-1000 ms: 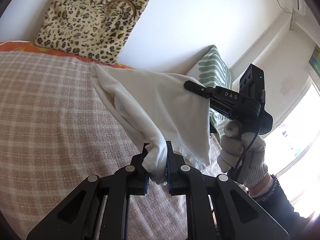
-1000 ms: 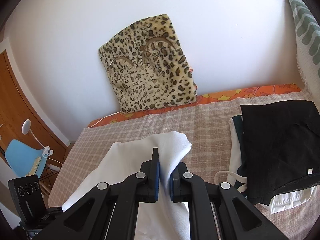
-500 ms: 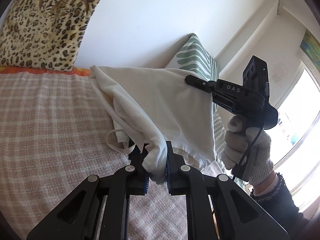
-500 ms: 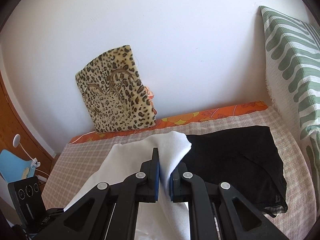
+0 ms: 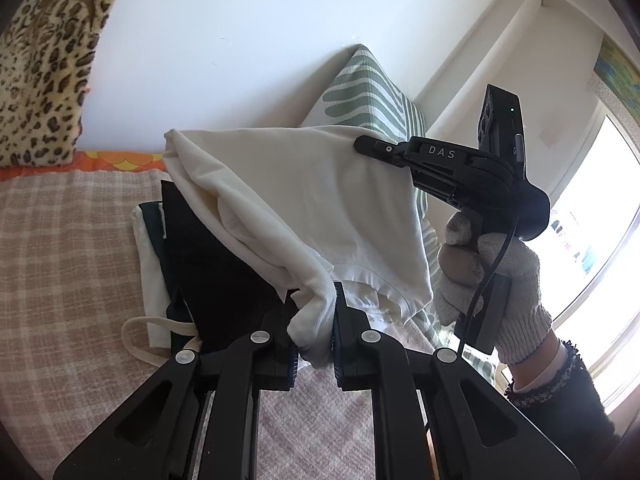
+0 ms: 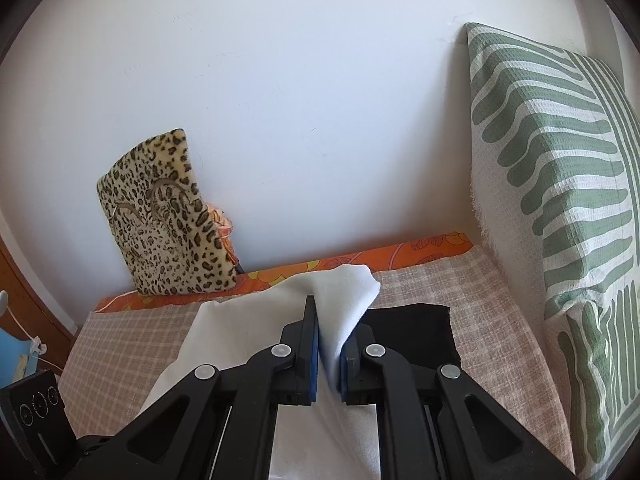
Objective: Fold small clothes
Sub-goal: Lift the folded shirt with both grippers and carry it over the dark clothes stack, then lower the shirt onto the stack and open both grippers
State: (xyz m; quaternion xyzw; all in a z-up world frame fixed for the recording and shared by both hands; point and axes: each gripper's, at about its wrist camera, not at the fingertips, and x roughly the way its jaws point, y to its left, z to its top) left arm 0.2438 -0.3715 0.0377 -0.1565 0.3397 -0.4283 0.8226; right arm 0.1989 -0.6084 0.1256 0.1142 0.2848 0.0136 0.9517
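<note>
A white garment hangs in the air between both grippers, above the bed. My left gripper is shut on a bunched end of it. My right gripper is shut on another corner of the garment; it also shows in the left wrist view, held by a gloved hand. Below the garment lies a pile of folded clothes with a black piece on top, also seen in the right wrist view.
The bed has a pink checked cover. A green-and-white leaf-pattern pillow stands at the right. A leopard-print cushion leans on the white wall. A window is at the right.
Both grippers have carried the white garment to the right, from the open bed to above the folded pile near the green pillow. Both grips are unchanged.
</note>
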